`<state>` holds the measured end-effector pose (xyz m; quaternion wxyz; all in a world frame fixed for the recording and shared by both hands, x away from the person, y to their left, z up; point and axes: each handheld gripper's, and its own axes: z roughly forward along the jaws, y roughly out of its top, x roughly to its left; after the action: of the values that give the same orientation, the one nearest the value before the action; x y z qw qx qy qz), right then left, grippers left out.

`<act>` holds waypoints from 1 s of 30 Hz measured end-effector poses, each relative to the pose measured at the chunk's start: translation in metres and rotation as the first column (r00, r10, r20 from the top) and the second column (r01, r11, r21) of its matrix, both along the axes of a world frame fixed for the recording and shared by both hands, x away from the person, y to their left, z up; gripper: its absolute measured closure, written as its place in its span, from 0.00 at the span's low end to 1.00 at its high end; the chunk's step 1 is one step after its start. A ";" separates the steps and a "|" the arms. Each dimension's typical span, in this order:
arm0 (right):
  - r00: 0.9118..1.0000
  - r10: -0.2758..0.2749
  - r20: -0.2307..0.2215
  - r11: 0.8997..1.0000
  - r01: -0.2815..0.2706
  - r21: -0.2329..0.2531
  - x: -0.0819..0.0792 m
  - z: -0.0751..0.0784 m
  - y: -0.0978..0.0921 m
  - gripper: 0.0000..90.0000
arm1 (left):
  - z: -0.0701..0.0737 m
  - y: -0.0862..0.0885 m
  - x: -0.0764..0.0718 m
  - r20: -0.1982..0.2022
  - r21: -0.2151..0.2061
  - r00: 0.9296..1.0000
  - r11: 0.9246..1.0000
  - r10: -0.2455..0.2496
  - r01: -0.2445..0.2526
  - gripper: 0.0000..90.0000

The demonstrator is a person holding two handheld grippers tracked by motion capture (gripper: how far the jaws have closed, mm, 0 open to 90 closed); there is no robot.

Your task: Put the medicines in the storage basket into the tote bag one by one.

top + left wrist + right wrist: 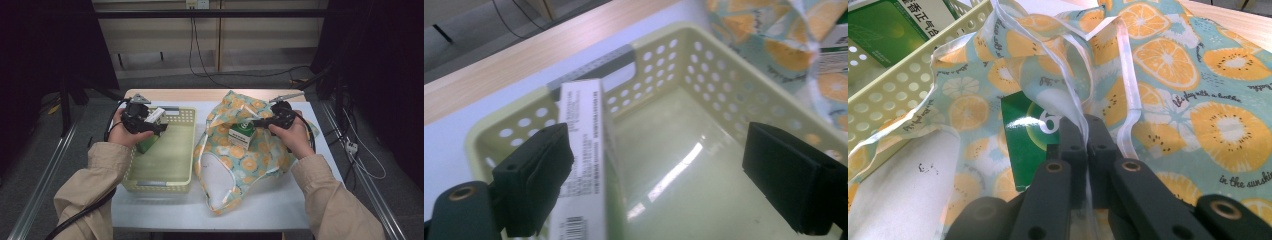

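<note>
A pale yellow perforated basket stands on the left of the table. A long green and white box leans in its far left corner. My left gripper hangs over that corner, open. In the left gripper view the box stands against the inside of the left jaw, with the jaws spread wide over the basket. A fruit-print bag lies right of the basket with a small green box in its mouth. My right gripper is shut on the bag's translucent strap, just above the small green box.
The white tabletop has bare room in front of the bag and basket. A wooden strip runs along its far edge. Cables lie on the floor to the right, and metal rails flank both sides of the table.
</note>
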<state>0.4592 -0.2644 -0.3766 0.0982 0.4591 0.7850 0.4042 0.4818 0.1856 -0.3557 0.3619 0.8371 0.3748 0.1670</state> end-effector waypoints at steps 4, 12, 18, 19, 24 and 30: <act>1.000 0.000 -0.003 1.000 0.000 0.002 0.000 -0.001 0.000 0.99 | -0.005 0.008 0.005 0.005 0.011 1.000 1.000 0.030 -0.030 0.14; 1.000 0.000 -0.003 1.000 0.000 0.005 0.000 0.000 -0.002 0.99 | -0.018 0.017 0.011 -0.014 0.037 0.997 0.997 0.069 -0.069 0.18; 1.000 -0.003 -0.002 1.000 0.003 0.006 0.000 0.001 -0.003 0.99 | -0.026 0.022 0.009 -0.041 0.056 0.995 0.995 0.091 -0.088 0.29; 1.000 -0.003 -0.002 1.000 0.003 0.006 0.000 0.000 -0.004 0.99 | -0.027 0.022 0.009 -0.048 0.054 0.994 0.994 0.098 -0.095 0.32; 1.000 -0.004 0.000 1.000 0.004 0.002 0.000 0.001 -0.004 0.99 | -0.029 0.020 0.008 -0.070 0.092 0.991 0.990 0.112 -0.105 0.49; 1.000 -0.007 -0.002 1.000 0.007 0.004 -0.001 0.000 -0.005 0.99 | -0.030 0.017 0.005 -0.113 0.065 0.984 0.990 0.136 -0.129 0.69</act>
<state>0.4586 -0.2695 -0.3761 0.0980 0.4625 0.7826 0.4051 0.4871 0.2023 -0.3853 0.3033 0.8287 0.4451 0.1521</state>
